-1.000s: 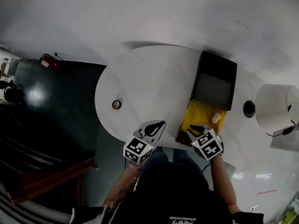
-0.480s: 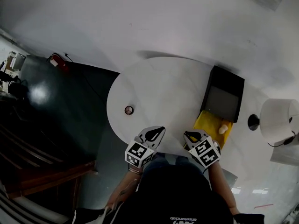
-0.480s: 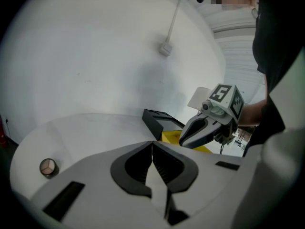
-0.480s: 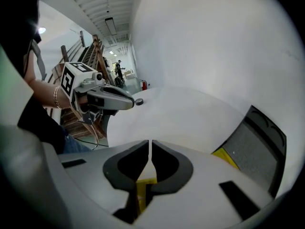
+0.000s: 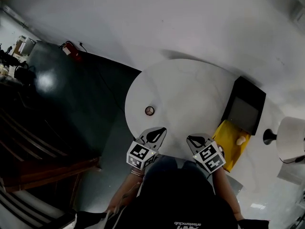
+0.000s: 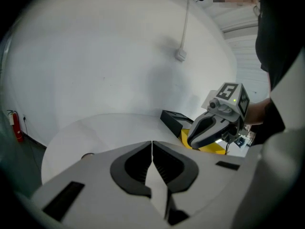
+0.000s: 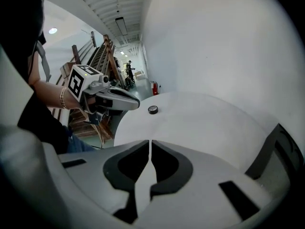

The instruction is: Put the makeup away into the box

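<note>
Makeup: a small round pot [image 5: 149, 110] is laid flat near the left edge of the table [image 5: 190, 89]; being round, no long side is shown.
Box [image 5: 229, 133]: left open at the table's right edge, a pale thing [image 5: 242, 140] inside.
Left gripper [image 5: 163, 129]: jaws pressed together, nothing pinched.
Right gripper [image 5: 189, 138]: jaws just closed further, now pressed together, nothing between.

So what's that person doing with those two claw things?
A person stands at a round white table with a gripper in each hand, tidying makeup away. The left gripper is shut and empty. The right gripper has just been closing its jaws with nothing between them. The yellow box sits open at the table's right side, its black lid up and a pale item inside. A small round pot is not yet in the box.
</note>
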Demonstrator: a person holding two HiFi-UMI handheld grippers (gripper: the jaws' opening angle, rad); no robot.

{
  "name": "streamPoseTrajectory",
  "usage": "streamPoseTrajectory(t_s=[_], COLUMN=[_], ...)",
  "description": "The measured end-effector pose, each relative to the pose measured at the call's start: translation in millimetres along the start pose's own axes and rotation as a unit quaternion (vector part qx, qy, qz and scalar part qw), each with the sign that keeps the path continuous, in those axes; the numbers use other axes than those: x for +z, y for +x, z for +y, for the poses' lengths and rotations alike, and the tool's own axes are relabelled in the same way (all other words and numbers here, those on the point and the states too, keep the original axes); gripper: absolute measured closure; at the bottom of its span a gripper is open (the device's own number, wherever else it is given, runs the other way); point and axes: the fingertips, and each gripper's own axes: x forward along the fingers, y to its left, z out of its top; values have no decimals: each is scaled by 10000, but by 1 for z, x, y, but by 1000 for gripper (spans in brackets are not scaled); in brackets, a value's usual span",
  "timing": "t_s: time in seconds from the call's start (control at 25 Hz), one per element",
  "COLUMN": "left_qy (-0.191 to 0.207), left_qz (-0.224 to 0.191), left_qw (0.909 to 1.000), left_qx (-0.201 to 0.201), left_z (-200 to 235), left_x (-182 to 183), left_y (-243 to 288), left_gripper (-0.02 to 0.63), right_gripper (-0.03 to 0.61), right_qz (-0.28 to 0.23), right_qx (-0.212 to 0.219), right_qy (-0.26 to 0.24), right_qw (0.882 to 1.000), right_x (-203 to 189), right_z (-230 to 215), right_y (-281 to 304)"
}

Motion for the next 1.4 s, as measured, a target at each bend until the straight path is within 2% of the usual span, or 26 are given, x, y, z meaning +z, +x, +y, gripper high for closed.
streamPoseTrajectory(t_s=[0.24,0.44,0.64,0.68,0.76,0.84,0.96,1.4], left_qy=[-129,-161,-136,-119,-61,20,65,269], left_qz=[40,199,353,418,576,698,813,1248], left_qw=[9999,9990,9989,9987,9981,9974,9965,9916], left_qx=[63,379,267,250,212,198,158,-194], left_z=[38,75,101,105,113,120,130,146], left_x=[-11,-15,-24,-25,-29,-32,-38,-57], left_y=[-15,-18,-15,-13,-10,-8,-4,19], left_gripper=[594,592,591,580,468,434,411,411], right_gripper=[548,548,548,548,548,548,548,548], right_qz=[-30,61,201,220,272,326,358,568], right_qx=[107,164,180,188,200,221,240,146], right_qy=[-50,-104,41,74,127,182,253,734], right_qw=[9999,9998,9996,9996,9994,9991,9988,9956], right_x=[28,43,52,53,55,58,63,52], right_z=[10,12,14,14,15,16,15,13], right_y=[26,44,58,61,66,71,79,91])
